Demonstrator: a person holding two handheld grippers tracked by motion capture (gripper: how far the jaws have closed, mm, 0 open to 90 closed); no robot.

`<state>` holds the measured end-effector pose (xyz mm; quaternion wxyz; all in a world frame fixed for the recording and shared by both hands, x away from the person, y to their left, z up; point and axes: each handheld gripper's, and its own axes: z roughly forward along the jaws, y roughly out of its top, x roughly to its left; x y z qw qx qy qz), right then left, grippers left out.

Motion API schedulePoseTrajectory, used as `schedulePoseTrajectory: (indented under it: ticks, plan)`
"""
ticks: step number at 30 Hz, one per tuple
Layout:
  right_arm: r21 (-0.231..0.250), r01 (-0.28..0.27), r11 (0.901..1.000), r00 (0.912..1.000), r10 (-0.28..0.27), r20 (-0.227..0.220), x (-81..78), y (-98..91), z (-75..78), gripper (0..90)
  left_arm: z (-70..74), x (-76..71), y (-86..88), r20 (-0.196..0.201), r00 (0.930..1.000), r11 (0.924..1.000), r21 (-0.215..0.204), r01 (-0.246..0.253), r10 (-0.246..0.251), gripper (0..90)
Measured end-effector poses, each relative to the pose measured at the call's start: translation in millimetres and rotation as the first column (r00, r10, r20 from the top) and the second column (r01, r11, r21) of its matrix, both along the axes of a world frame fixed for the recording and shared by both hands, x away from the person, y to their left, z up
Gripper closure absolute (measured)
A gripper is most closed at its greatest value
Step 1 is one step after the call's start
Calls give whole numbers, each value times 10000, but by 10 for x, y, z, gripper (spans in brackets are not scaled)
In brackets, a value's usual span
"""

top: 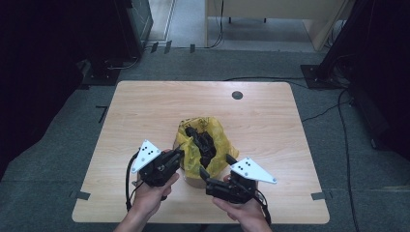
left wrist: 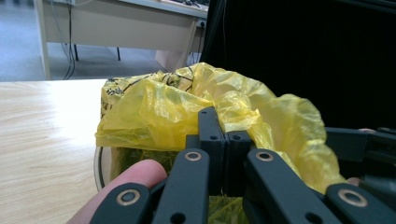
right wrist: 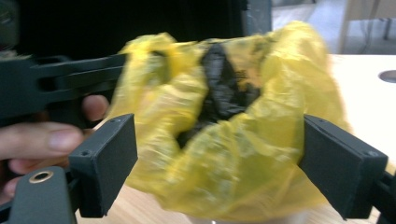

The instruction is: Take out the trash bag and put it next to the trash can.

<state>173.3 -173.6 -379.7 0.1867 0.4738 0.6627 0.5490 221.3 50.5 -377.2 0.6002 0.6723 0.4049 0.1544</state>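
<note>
Left gripper (left wrist: 224, 140) pinches yellow bag (top: 203, 145) rim; right gripper (right wrist: 217, 163) gapes around it.

a bag (top: 203, 145) lining a tub (left wrist: 105, 165) sits on the table (top: 145, 111), near its front edge, between the left gripper (top: 180, 154) and right gripper (top: 217, 166).
</note>
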Motion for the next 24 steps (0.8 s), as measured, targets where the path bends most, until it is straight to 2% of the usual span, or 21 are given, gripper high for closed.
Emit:
schedulePoseTrajectory:
  ticks: [3, 4, 6, 8, 11, 12, 14, 16, 17, 18, 19, 22, 24]
  plan:
    - [-146, -129, 9998, 9999, 128, -32, 20, 133, -20, 148, 14, -1, 1, -217, 9996, 9994, -307, 171, -178, 893]
    - [-240, -165, 9996, 9998, 162, -118, 42, 208, -40, 148, 21, -6, -5, -213, 9996, 9993, -339, 175, -182, 893]
    - [-306, -198, 9993, 9996, 192, -208, 54, 242, -49, 148, 29, -11, -5, -225, 9995, 9992, -347, 195, -203, 893]
    - [-742, -204, 9970, 9992, 178, -362, 80, 304, -79, 154, 31, -9, 5, -245, 9995, 9989, -414, 199, -209, 893]
    - [-1571, -240, 9873, 9983, 152, -571, 117, 367, -144, 309, 32, 0, 39, -220, 9997, 9991, -415, 122, -131, 887]
    - [-1412, -241, 9897, 9985, 168, -530, 118, 358, -155, 427, 32, 3, 50, -186, 9998, 9991, -399, 110, -117, 873]
    - [-1411, 15, 9900, 9989, -81, -458, 126, 346, -148, 616, 34, 9, 78, -152, 9998, 9987, -478, 148, -155, 821]
    - [-1349, 203, 9906, 9990, -254, -361, 138, 328, -130, 751, 36, 14, 108, -141, 9998, 9983, -561, 165, -174, 735]
    - [-1309, 245, 9911, 9990, -293, -349, 145, 319, -124, 789, 38, 17, 124, -147, 9998, 9986, -524, 107, -115, 691]
    - [-1196, 364, 9921, 9991, -388, -175, 156, 296, -108, 850, 38, 22, 138, -142, 9999, 9988, -477, 63, -70, 594]
    - [-1196, 364, 9921, 9991, -388, -175, 156, 296, -108, 850, 38, 25, 157, -166, 9998, 9990, -442, 70, -78, 594]
    - [-1059, 574, 9927, 9983, -565, 109, 167, 273, -76, 878, 43, 23, 212, -25, 10000, 9998, -206, 41, -41, 491]
    - [-820, 842, 9931, 9957, -806, 468, 180, 248, -24, 882, 54, -4, 256, 156, 9999, 10000, 47, 51, -52, 420]
